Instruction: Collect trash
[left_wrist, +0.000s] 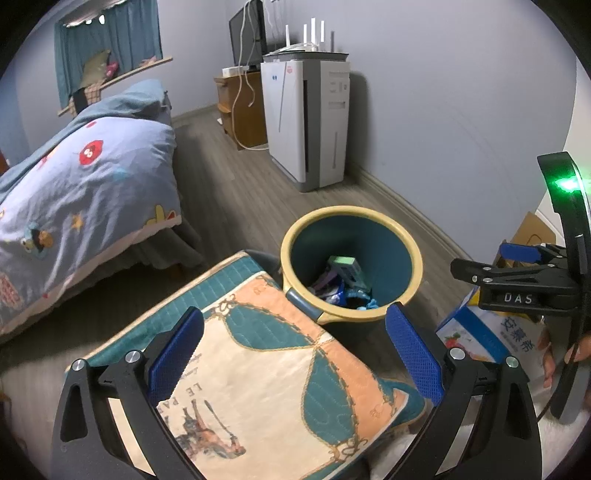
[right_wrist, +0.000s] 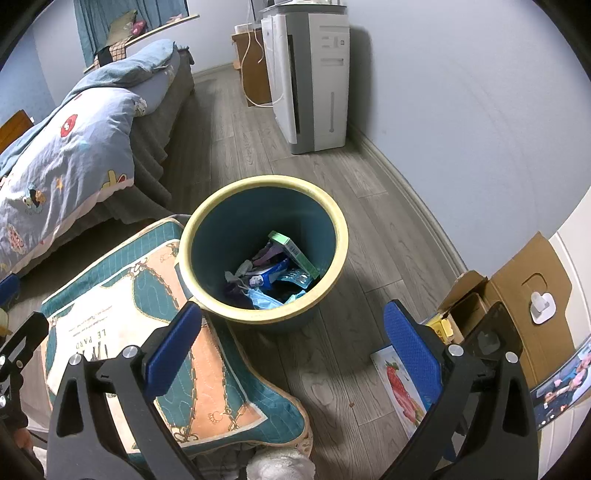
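Beside the quilted teal-and-peach cushion (right_wrist: 147, 332), on the grey wood-plank floor (right_wrist: 369, 236), stands the round teal waste bin with a cream rim (right_wrist: 266, 184). It already holds a loose heap: a green carton, a pill blister sheet, a crumpled blue face mask and some wrappers.

Near right of the bin, a flat white printed carton with a strawberry picture (right_wrist: 400, 387) lies on the floor, next to an open brown cardboard box (right_wrist: 517, 295). Judged as the next piece of trash, this carton looks light and thin, stiff along its folds but easy to crush, with a glossy face that may slip. A pinch across one free edge would likely serve best, since it lies flat on the planks.

Over the carton, the right claw (right_wrist: 291, 339) hovers with its blue pads spread wide, holding nothing and touching nothing that I can see. Its right pad overlaps the carton's edge in view, though contact is not clear.

Above the cushion, the left claw (left_wrist: 295, 354) is likewise spread wide and empty, pointed toward the bin.
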